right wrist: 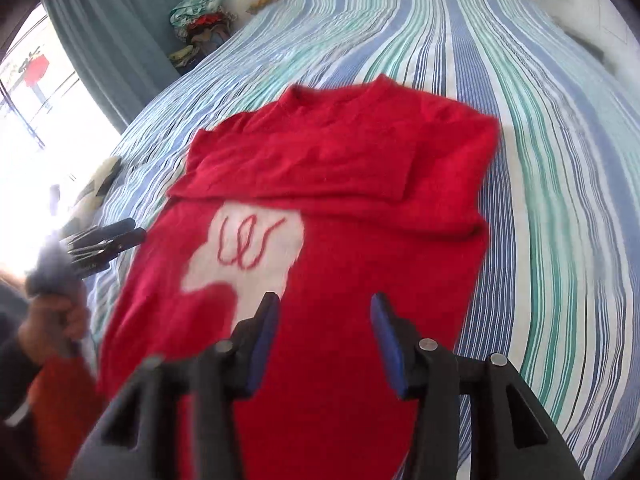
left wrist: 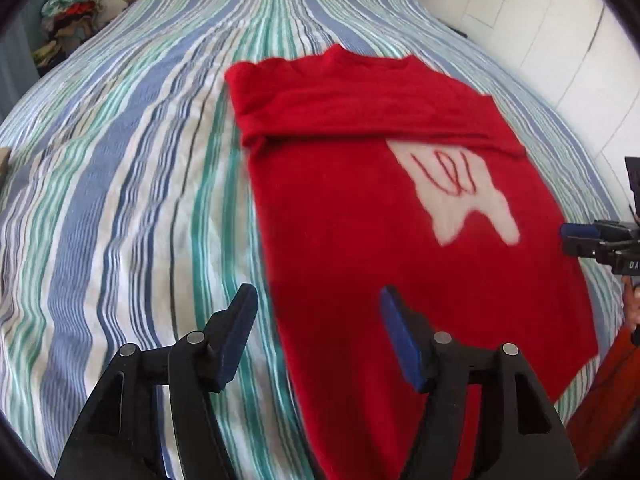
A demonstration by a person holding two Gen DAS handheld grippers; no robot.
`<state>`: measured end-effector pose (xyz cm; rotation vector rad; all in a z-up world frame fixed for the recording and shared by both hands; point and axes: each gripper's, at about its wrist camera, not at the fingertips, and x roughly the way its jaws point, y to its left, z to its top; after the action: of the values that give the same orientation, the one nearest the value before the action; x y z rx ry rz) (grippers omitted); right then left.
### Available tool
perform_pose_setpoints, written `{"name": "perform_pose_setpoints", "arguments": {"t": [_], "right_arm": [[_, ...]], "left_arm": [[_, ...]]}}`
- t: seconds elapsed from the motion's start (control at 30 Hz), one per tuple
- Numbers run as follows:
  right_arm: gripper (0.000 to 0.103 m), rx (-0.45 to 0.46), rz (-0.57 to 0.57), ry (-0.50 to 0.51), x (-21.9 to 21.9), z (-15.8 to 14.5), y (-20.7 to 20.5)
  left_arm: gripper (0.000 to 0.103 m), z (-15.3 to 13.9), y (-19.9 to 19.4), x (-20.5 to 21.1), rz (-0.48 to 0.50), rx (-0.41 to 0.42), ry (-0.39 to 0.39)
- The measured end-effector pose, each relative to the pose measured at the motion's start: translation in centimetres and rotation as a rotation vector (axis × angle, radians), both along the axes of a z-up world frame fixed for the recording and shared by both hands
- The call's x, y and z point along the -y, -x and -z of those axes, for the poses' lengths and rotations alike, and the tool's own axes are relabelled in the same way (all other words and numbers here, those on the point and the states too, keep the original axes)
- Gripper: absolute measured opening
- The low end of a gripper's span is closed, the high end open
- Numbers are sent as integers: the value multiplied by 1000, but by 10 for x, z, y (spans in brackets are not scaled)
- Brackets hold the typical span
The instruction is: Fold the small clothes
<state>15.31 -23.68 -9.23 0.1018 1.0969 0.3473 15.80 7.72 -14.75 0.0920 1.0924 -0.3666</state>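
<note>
A red sweater point(left wrist: 360, 208) lies flat on the striped bedspread point(left wrist: 120, 160), neck toward twelve o'clock in both wrist views, its sleeves already folded across the chest into a band just above the white patch point(left wrist: 456, 192) with its red squiggle. The left gripper point(left wrist: 316, 340) hovers over the sweater's left edge at about six o'clock in its own view, jaws moderately apart with nothing between them; one finger hangs over bare bedspread and the other over red knit. The right gripper point(right wrist: 324, 340) hangs above the lower body of the sweater, also at six o'clock, jaws parted somewhat narrower and likewise empty. In the right wrist view the left gripper shows at nine o'clock, beside the sweater's edge, a hand point(right wrist: 56, 320) gripping its handle. The step in hand appears to be taking the hem to fold the body up toward the neck. To do that well, each gripper should likely drop onto a hem corner, pinch both layers of knit, lift together and carry the hem level toward twelve o'clock so the folded sleeves stay tucked. A pile of clothes point(right wrist: 200, 20) sits well apart at eleven o'clock.
</note>
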Motion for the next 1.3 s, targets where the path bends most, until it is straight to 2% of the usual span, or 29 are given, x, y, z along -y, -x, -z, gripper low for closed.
{"name": "perform_pose_setpoints", "arguments": {"t": [0.03, 0.07, 0.1, 0.13, 0.2, 0.23, 0.3, 0.37, 0.43, 0.5, 0.53, 0.63, 0.7, 0.8, 0.87, 0.93, 0.97, 1.0, 1.03, 1.13, 1.3], "right_arm": [[49, -38, -15, 16, -1, 12, 21], [49, -93, -27, 43, -1, 27, 42], [49, -143, -35, 91, -1, 43, 61], [50, -141, -40, 130, 0, 50, 82], [53, -62, -19, 166, 4, 42, 119], [55, -67, 5, 189, 7, 41, 130], [55, -32, 85, 149, 17, 33, 150], [55, 48, 173, 126, 27, 20, 164], [55, 144, 241, 132, 37, -1, 166], [62, 221, 297, 116, 51, -18, 161], [68, 243, 319, 126, 59, -24, 156], [68, 274, 395, 182, 80, -31, 132], [68, 279, 445, 210, 98, -30, 117], [68, 263, 514, 221, 121, -20, 99], [68, 244, 560, 233, 132, -2, 95], [70, 182, 580, 264, 142, 29, 96], [72, 143, 574, 262, 146, 48, 97], [73, 185, 576, 236, 147, 56, 105], [75, 224, 581, 231, 147, 55, 110], [79, 228, 577, 267, 142, 54, 108], [82, 232, 571, 222, 147, 55, 109]], "left_arm": [[66, 12, 19, 5, 26, -33, -69], [67, 16, 38, 7, 38, -14, -121], [67, 13, 56, 5, 30, 32, -142], [68, 10, 65, 3, 11, 41, -155], [68, 1, 74, -3, -26, 30, -134], [68, -4, 77, -7, -52, 39, -100], [74, -14, 77, -21, -124, 65, -16], [82, -22, 69, -34, -210, 76, 32], [86, -32, 57, -45, -262, 118, 57], [91, -39, 41, -58, -324, 172, 41], [91, -42, 30, -65, -355, 194, 38], [92, -39, 2, -83, -431, 230, 44], [92, -26, -14, -91, -469, 237, 14], [92, 8, -25, -103, -489, 193, -44], [96, 39, -25, -112, -503, 123, -41], [99, 40, -14, -115, -525, 180, -2], [101, 39, -15, -112, -528, 171, -21], [102, 40, -18, -108, -521, 167, -44], [102, 41, -18, -105, -517, 175, -60], [102, 42, -18, -103, -516, 181, -74], [103, 42, -19, -100, -517, 188, -98]]}}
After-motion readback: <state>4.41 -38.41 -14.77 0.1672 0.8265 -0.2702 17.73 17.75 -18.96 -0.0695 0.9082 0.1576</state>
